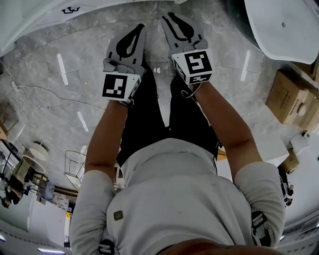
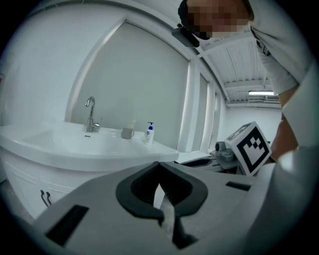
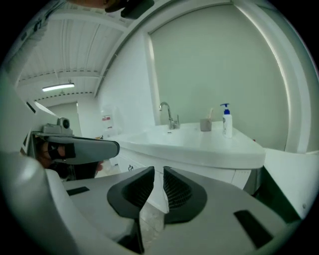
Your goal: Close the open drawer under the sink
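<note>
The white sink [image 2: 99, 144] with a chrome tap [image 2: 90, 113] stands ahead of both grippers and appears again in the right gripper view [image 3: 199, 142]. White drawer fronts with small dark handles [image 2: 46, 198] sit under the sink, also seen from the right gripper [image 3: 130, 168]; I cannot tell whether a drawer stands out. My left gripper [image 1: 130, 35] is shut, its tips [image 2: 159, 164] touching with nothing between them. My right gripper [image 1: 179, 22] holds its jaws a narrow gap apart [image 3: 158, 172], empty. Both hang in the air above the marble floor [image 1: 60, 89], away from the cabinet.
A cup [image 3: 205, 124] and a soap pump bottle [image 3: 227, 121] stand on the sink's back edge. A white basin [image 1: 284, 25] lies at the head view's upper right, with cardboard boxes [image 1: 286, 97] beside it. A white front with a dark handle [image 1: 71, 9] is at upper left.
</note>
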Demonstrator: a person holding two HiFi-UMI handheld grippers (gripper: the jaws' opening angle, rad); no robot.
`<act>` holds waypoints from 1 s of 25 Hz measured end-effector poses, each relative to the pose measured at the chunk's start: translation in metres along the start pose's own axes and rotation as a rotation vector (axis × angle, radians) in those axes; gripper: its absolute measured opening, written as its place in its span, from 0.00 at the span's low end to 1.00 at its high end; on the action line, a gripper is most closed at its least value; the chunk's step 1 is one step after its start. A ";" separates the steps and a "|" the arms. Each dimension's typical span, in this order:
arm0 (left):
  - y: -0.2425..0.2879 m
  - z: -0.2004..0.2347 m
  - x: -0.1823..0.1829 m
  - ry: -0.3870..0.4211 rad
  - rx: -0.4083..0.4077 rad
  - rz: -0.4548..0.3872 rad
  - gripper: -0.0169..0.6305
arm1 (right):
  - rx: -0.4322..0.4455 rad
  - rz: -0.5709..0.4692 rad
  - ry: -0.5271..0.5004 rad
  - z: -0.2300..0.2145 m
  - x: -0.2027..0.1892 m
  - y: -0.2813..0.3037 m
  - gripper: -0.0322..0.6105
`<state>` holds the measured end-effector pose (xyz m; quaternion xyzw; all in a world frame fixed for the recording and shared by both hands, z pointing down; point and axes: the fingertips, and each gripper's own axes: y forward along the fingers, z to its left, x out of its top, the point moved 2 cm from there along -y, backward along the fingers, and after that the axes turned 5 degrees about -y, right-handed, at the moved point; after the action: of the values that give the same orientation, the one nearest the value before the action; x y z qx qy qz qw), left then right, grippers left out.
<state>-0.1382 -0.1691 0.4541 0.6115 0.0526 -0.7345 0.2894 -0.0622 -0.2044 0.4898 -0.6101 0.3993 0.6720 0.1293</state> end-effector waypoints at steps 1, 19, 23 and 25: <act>-0.008 -0.006 0.012 0.007 -0.003 -0.005 0.04 | 0.019 -0.017 -0.018 0.006 0.016 -0.010 0.16; -0.123 -0.102 0.185 0.036 -0.046 -0.111 0.04 | 0.229 -0.195 -0.220 0.043 0.212 -0.181 0.09; -0.140 -0.125 0.210 0.067 -0.028 -0.139 0.04 | 0.244 -0.171 -0.226 0.040 0.226 -0.213 0.09; -0.148 -0.137 0.217 0.089 -0.018 -0.147 0.04 | 0.252 -0.184 -0.226 0.039 0.234 -0.228 0.09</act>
<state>-0.1101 -0.0662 0.1775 0.6354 0.1169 -0.7253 0.2377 0.0086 -0.1036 0.1852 -0.5435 0.4058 0.6664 0.3095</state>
